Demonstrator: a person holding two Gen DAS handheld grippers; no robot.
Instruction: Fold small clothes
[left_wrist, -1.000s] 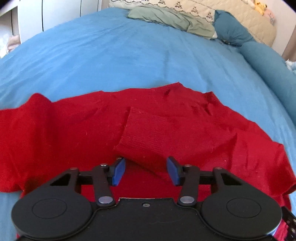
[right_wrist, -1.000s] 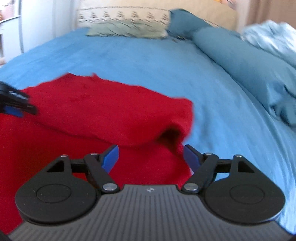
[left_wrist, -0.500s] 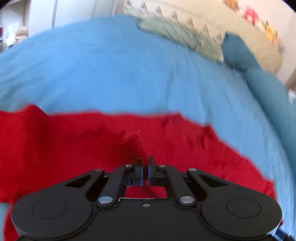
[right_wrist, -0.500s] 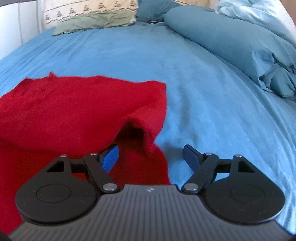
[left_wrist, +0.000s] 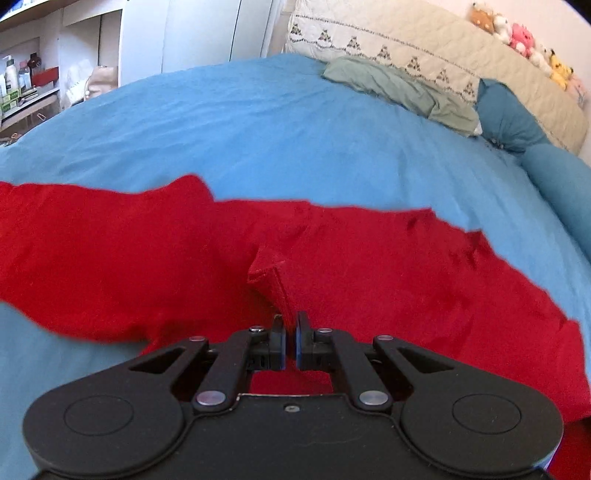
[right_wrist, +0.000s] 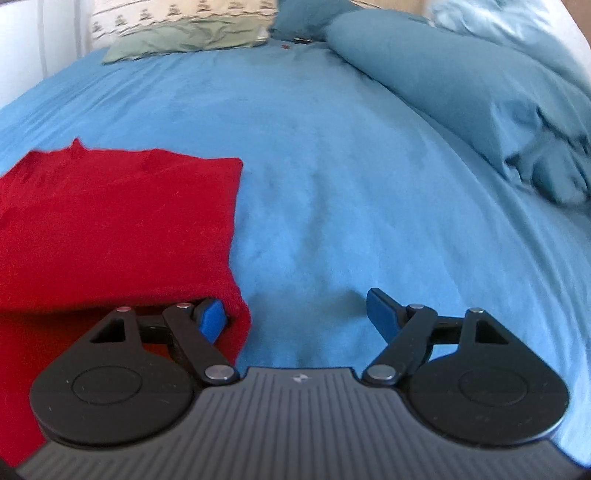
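A red knit garment (left_wrist: 369, 266) lies spread across the blue bed sheet (left_wrist: 258, 140). My left gripper (left_wrist: 289, 332) is shut on a pinched ridge of the red cloth, which rises in a fold just ahead of the pads. In the right wrist view the same red garment (right_wrist: 110, 229) fills the left side, its right edge folded over. My right gripper (right_wrist: 295, 314) stands open at that edge. Its left fingertip (right_wrist: 212, 314) sits against the red hem, and the right fingertip (right_wrist: 382, 312) hovers over bare sheet.
A grey-green cloth (left_wrist: 399, 92) and a patterned cream pillow (left_wrist: 424, 55) lie at the head of the bed. A teal bolster (right_wrist: 443, 92) and a rumpled pale-blue duvet (right_wrist: 517, 37) run along the right. Shelves (left_wrist: 29, 85) stand beyond the bed's left edge.
My left gripper went from open around a folded sleeve to shut on the red cloth, then shifted sideways, pulling up a ridge. My right gripper slid right to the garment's edge, staying open.
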